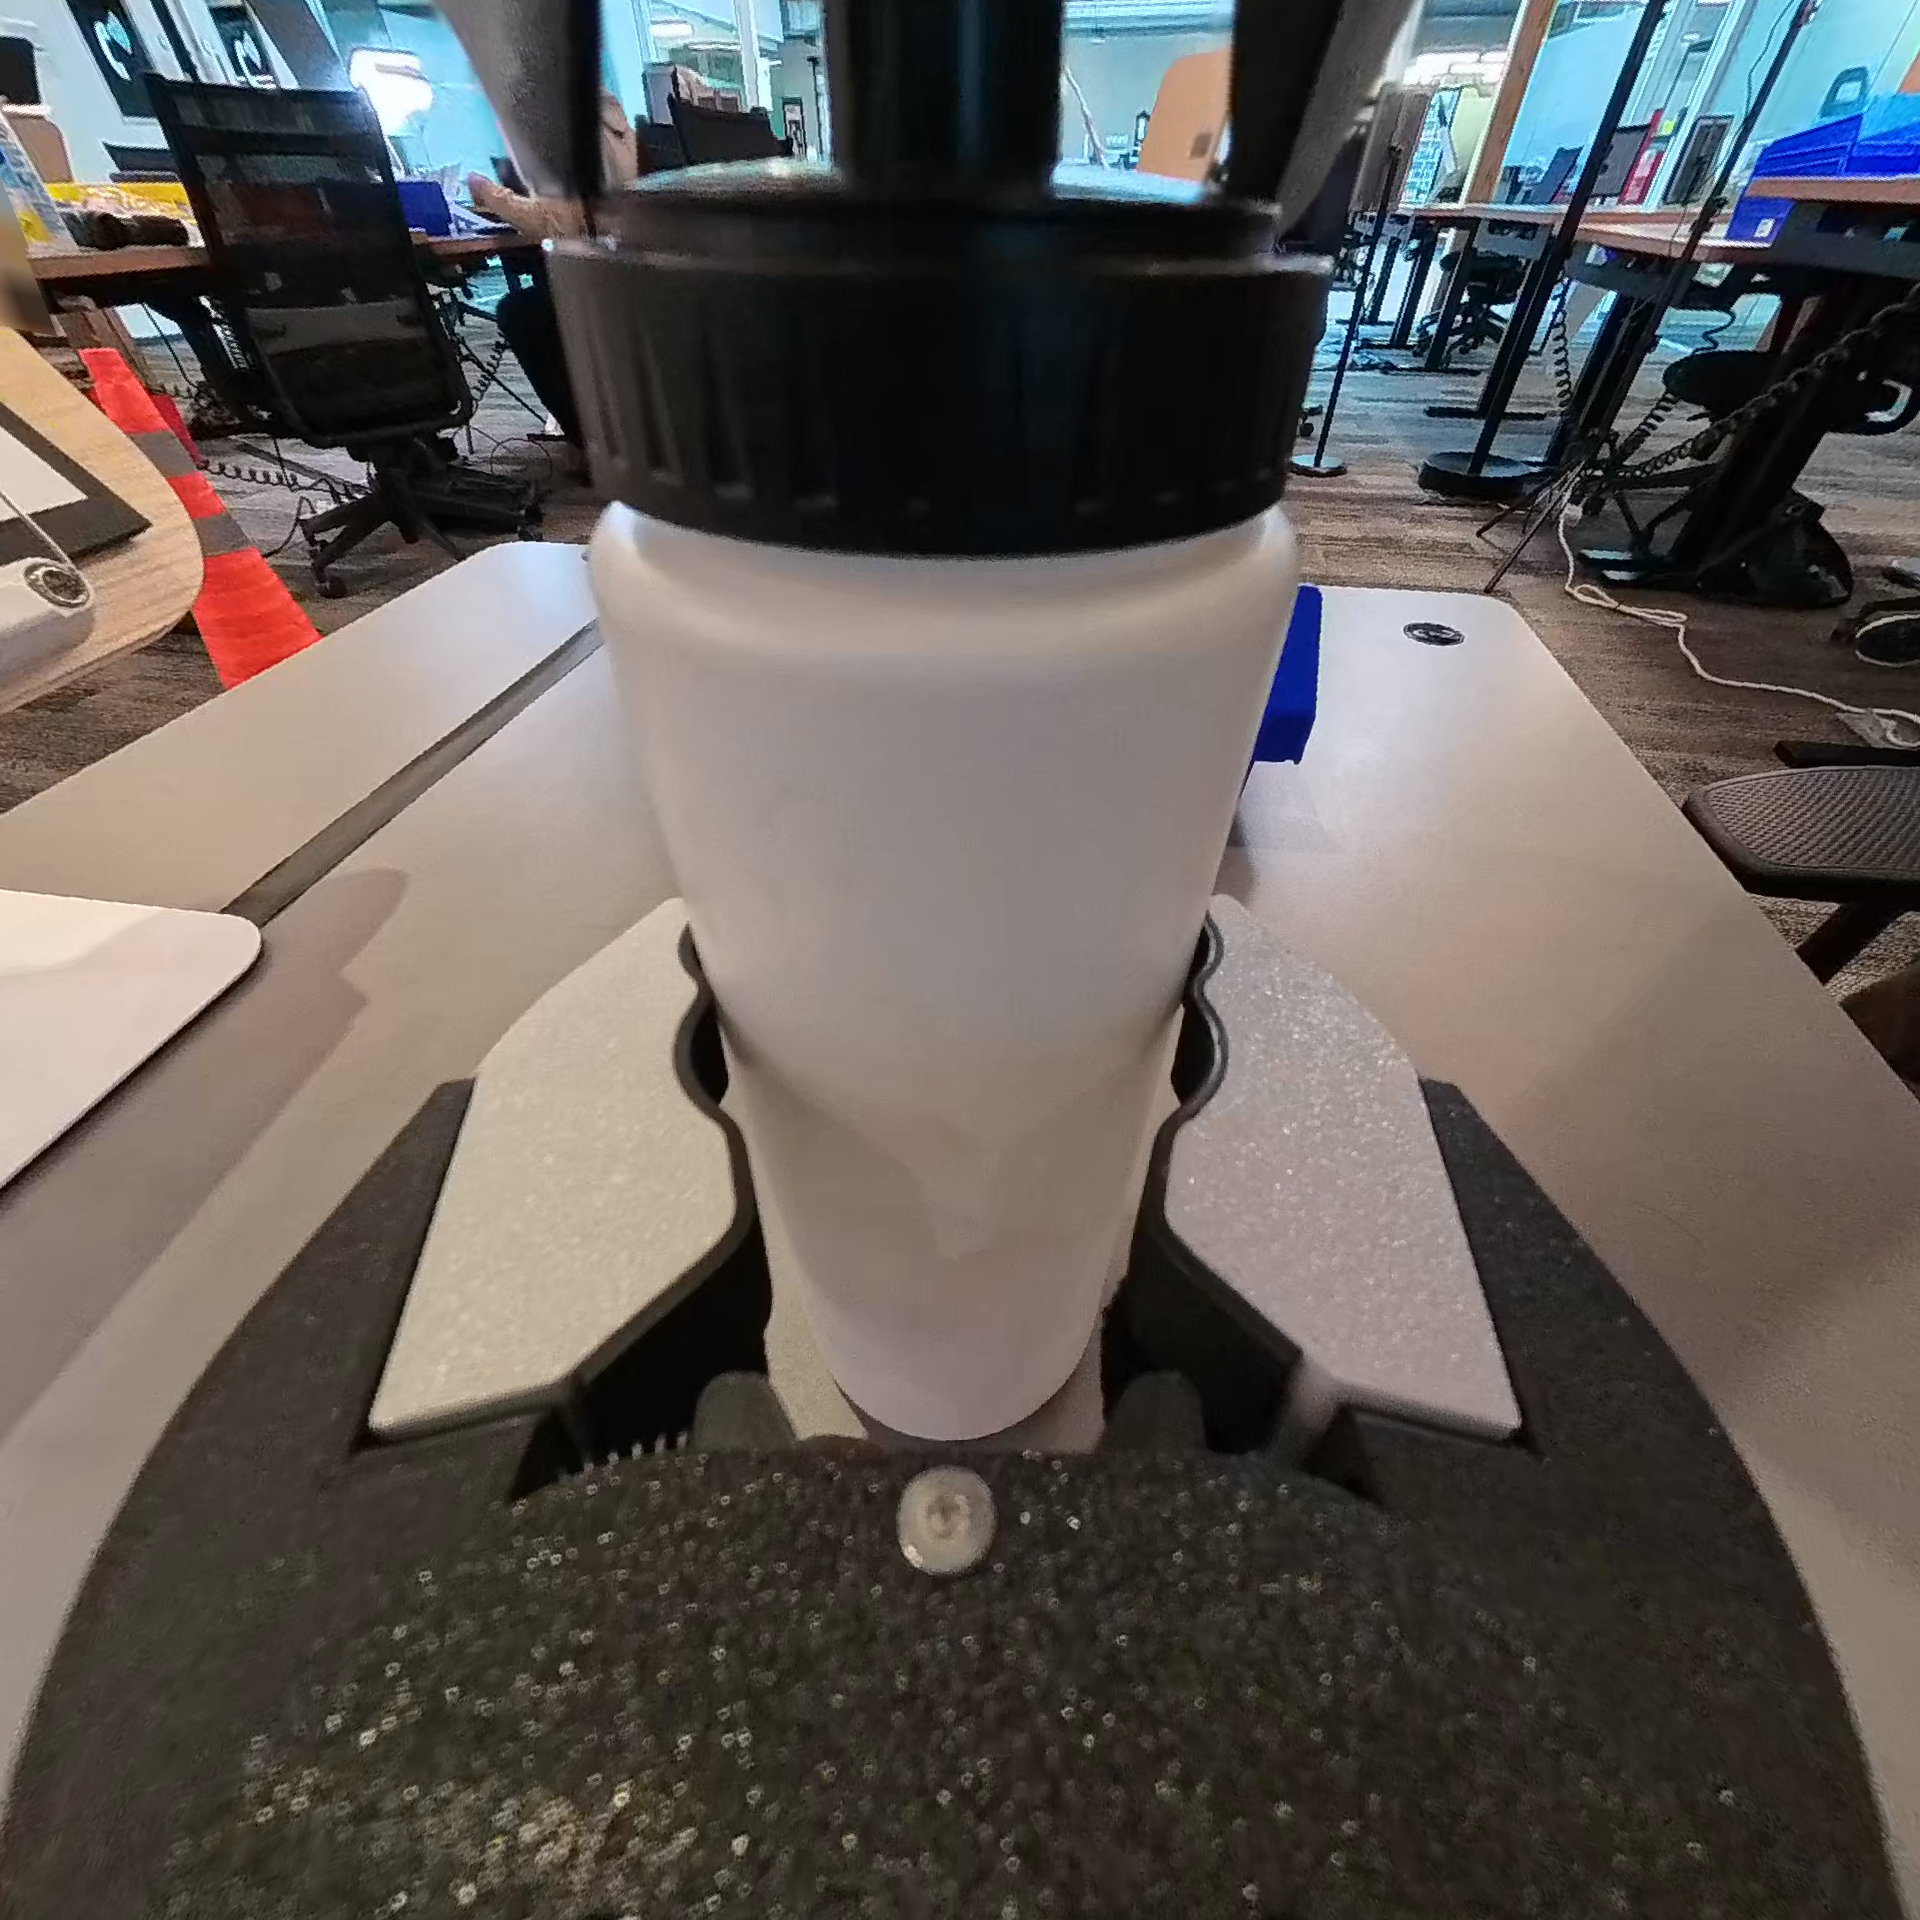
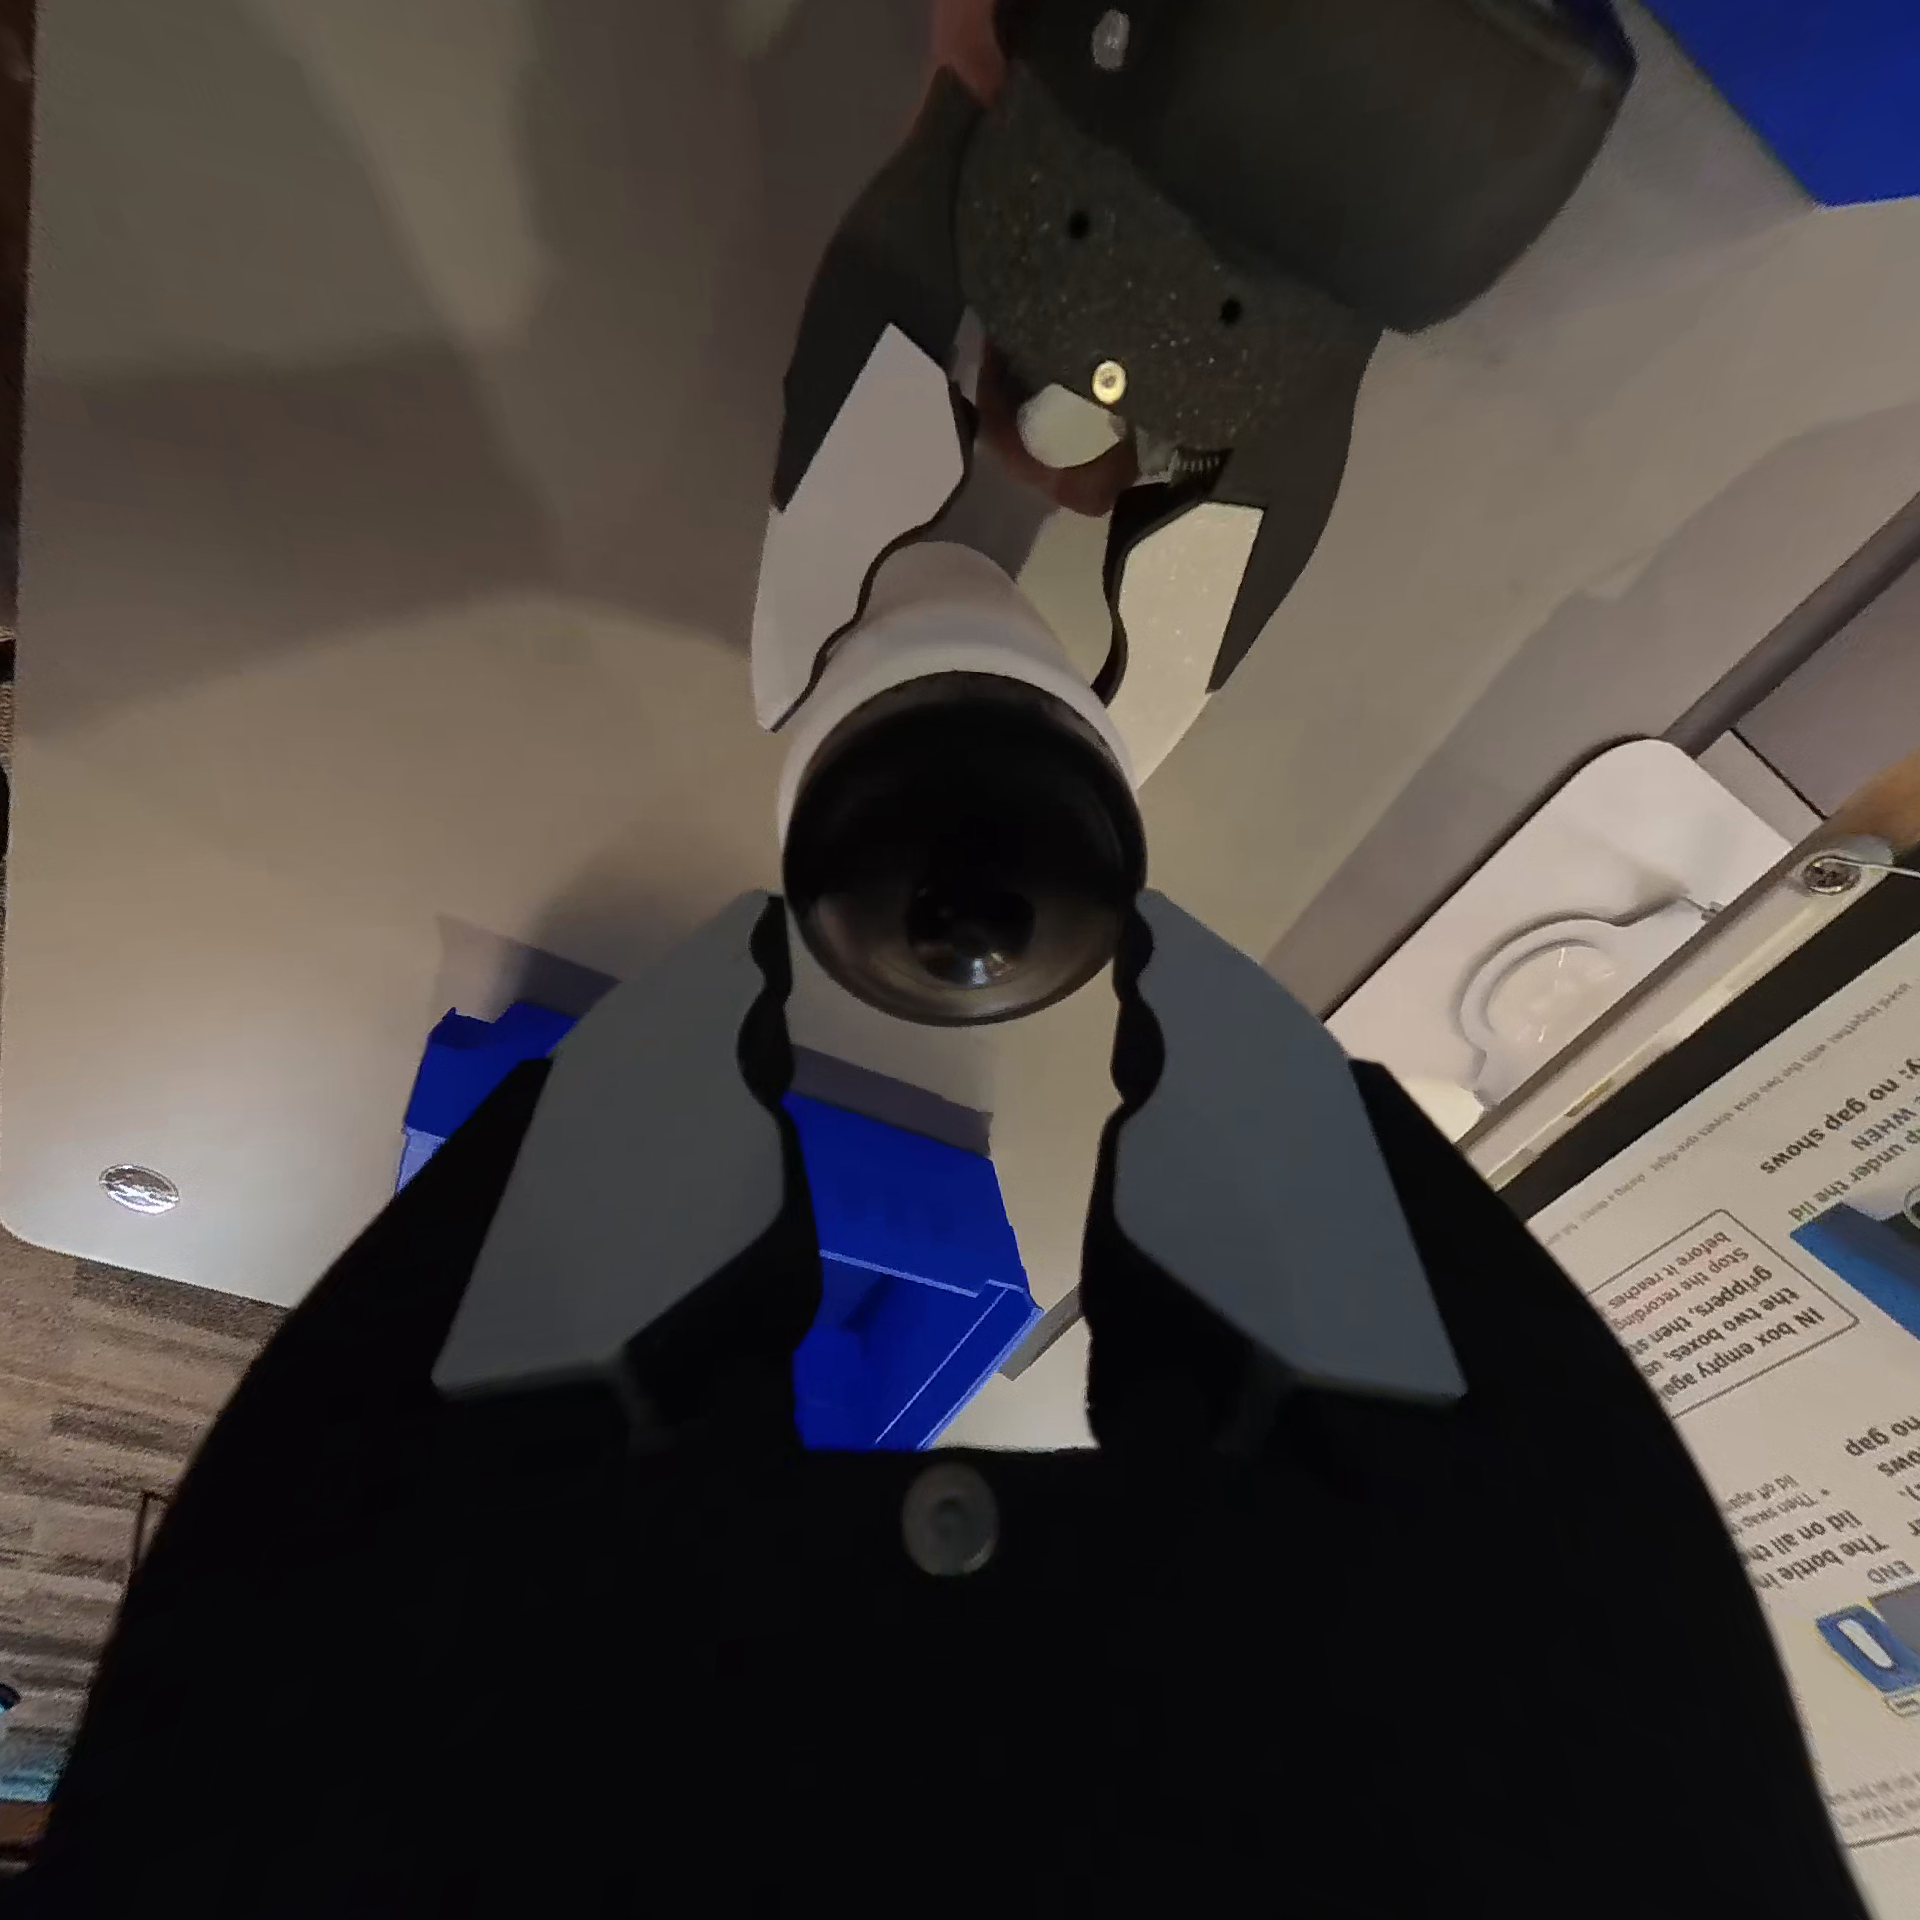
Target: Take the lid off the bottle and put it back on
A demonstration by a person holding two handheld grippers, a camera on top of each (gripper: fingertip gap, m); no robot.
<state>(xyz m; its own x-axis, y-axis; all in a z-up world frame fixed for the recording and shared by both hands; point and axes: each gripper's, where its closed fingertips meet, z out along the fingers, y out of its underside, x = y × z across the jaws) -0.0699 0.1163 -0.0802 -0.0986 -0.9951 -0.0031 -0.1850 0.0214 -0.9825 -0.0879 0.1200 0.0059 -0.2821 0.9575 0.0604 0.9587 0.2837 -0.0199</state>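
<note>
the left gripper [image 1: 940,997] clamps the white bottle [image 1: 940,831] upright on the table [image 1: 1507,935]. the right gripper [image 2: 940,997], open above the black lid [image 2: 961,862], should close squarely on it before twisting.

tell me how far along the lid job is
Early, or right at the end: from these views alone I cannot tell which. Done: the left hand-held gripper has the white bottle between its fingers, standing on the table. In hand: the right hand-held gripper is at the black lid, fingertips at its sides, grip unclear. Left: the lid looks seated, with no gap showing.
</note>
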